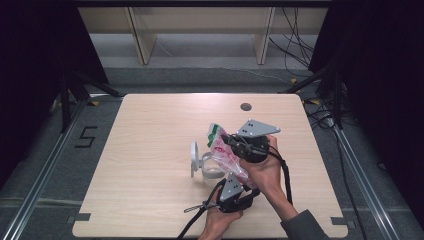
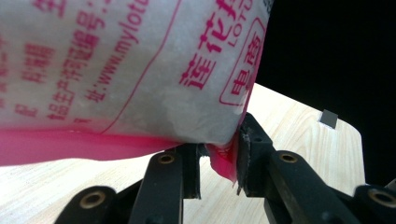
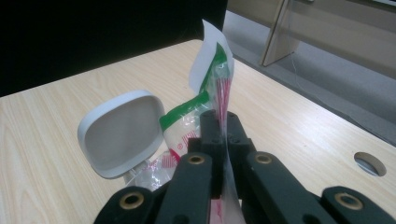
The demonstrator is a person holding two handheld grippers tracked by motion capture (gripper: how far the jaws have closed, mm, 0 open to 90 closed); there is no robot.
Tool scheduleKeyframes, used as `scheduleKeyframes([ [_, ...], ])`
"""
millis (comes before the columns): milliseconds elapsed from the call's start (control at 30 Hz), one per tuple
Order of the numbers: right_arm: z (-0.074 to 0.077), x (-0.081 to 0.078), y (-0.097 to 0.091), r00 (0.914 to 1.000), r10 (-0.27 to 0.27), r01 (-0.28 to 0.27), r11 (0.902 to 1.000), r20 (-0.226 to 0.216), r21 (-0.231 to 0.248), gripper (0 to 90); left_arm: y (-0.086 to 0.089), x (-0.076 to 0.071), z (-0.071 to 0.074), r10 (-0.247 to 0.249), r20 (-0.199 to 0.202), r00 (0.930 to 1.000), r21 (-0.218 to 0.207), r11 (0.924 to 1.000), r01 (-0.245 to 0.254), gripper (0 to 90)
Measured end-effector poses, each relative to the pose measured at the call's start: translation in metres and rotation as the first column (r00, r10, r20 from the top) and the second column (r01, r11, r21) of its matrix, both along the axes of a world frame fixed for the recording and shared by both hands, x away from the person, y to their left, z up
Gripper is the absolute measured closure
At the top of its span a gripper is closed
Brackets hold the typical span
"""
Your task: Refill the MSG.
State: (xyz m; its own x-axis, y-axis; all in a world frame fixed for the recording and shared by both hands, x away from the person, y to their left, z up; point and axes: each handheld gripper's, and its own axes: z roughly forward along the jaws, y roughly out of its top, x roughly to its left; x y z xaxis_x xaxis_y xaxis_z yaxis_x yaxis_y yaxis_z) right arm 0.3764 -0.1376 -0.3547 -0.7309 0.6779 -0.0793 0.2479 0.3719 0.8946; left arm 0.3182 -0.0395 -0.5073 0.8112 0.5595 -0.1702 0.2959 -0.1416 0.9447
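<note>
Wooden table: both hand-held grippers pinch bag aloft.

Bare table lies open to the left, far side and right of the work area. Obstacles cluster at centre-near: the clear container with its upright white lid, and the bag held just to their right.

The thin glossy plastic bag is crinkling above the matt pale wood table, beside a smooth white plastic lid and matt black gripper jaws.
</note>
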Motion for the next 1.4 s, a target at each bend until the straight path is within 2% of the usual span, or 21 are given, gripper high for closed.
scheduleKeyframes([
  [67, 0.0000, 0.0008, 0.0014, 0.9998, 0.015, -0.016, 0.9999, -0.012, -0.006, 90.0, -0.0016, 0.0008, -0.0004, 0.000, -0.004, 1.0000, -0.026, 0.9997, 0.000, 73.3],
  [100, -0.0004, 0.0014, 0.0021, 0.9999, 0.009, -0.009, 0.9999, 0.005, -0.006, 90.0, -0.0020, 0.0012, -0.0007, -0.003, -0.003, 1.0000, -0.032, 0.9995, 0.003, 73.3],
  [133, 0.0002, 0.0021, 0.0018, 0.9998, 0.021, -0.021, 0.9996, 0.003, -0.019, 90.0, -0.0021, 0.0013, -0.0005, -0.003, -0.002, 1.0000, -0.034, 0.9994, 0.003, 73.3],
  [267, 0.0012, 0.0016, 0.0048, 0.9998, 0.010, -0.010, 0.9999, -0.014, -0.012, 90.0, -0.0014, 0.0019, 0.0009, 0.001, 0.000, 1.0000, -0.037, 0.9993, -0.001, 73.4],
  [333, 0.0019, 0.0025, 0.0055, 0.9997, 0.020, -0.020, 0.9994, 0.010, -0.030, 90.0, -0.0017, 0.0021, 0.0007, 0.001, -0.003, 1.0000, -0.042, 0.9991, -0.001, 73.4],
  [433, 0.0001, 0.0028, 0.0078, 0.9999, 0.010, -0.010, 0.9998, 0.006, -0.017, 90.0, -0.0023, 0.0025, 0.0002, -0.002, -0.001, 1.0000, -0.044, 0.9990, 0.002, 73.4],
  [467, 0.0008, 0.0031, 0.0068, 0.9998, 0.020, -0.020, 0.9995, -0.006, -0.026, 90.0, -0.0023, 0.0023, 0.0002, 0.003, -0.003, 1.0000, -0.045, 0.9990, -0.003, 73.4],
  [867, 0.0006, 0.0045, 0.0062, 0.9999, 0.015, -0.015, 0.9994, -0.005, -0.029, 90.0, -0.0031, 0.0025, 0.0007, 0.004, -0.005, 1.0000, -0.046, 0.9989, -0.004, 73.4],
  [967, 0.0005, 0.0046, 0.0066, 0.9999, 0.007, -0.006, 0.9999, 0.009, -0.013, 90.0, -0.0033, 0.0031, 0.0011, 0.002, -0.003, 1.0000, -0.046, 0.9990, -0.002, 73.4],
  [1033, 0.0004, 0.0046, 0.0068, 0.9999, 0.011, -0.011, 0.9995, -0.001, -0.030, 90.0, -0.0043, 0.0031, 0.0005, 0.001, -0.005, 1.0000, -0.048, 0.9989, -0.001, 73.4],
  [1133, 0.0009, 0.0048, 0.0065, 0.9999, 0.015, -0.015, 0.9995, -0.006, -0.027, 90.0, -0.0045, 0.0037, 0.0016, -0.003, 0.002, 1.0000, -0.048, 0.9988, 0.003, 73.5],
  [1167, 0.0008, 0.0044, 0.0067, 1.0000, 0.005, -0.005, 0.9999, -0.001, -0.012, 90.0, -0.0046, 0.0038, 0.0017, 0.001, 0.001, 1.0000, -0.049, 0.9988, -0.001, 73.5],
  [1200, 0.0008, 0.0044, 0.0067, 0.9999, 0.009, -0.010, 0.9998, -0.004, -0.019, 90.0, -0.0049, 0.0042, 0.0014, -0.002, 0.000, 1.0000, -0.047, 0.9989, 0.002, 73.5],
  [1233, -0.0005, 0.0054, 0.0082, 0.9999, 0.008, -0.008, 0.9997, 0.013, -0.024, 90.0, -0.0051, 0.0039, 0.0012, 0.000, -0.002, 1.0000, -0.045, 0.9990, 0.000, 73.5],
  [1300, -0.0010, 0.0055, 0.0090, 1.0000, 0.009, -0.009, 0.9994, -0.001, -0.033, 90.0, -0.0053, 0.0039, 0.0009, 0.003, -0.001, 1.0000, -0.049, 0.9988, -0.003, 73.6],
  [1400, -0.0007, 0.0060, 0.0093, 0.9998, 0.016, -0.016, 0.9997, 0.007, -0.018, 90.0, -0.0040, 0.0045, 0.0015, 0.002, -0.004, 1.0000, -0.047, 0.9989, -0.002, 73.7],
])
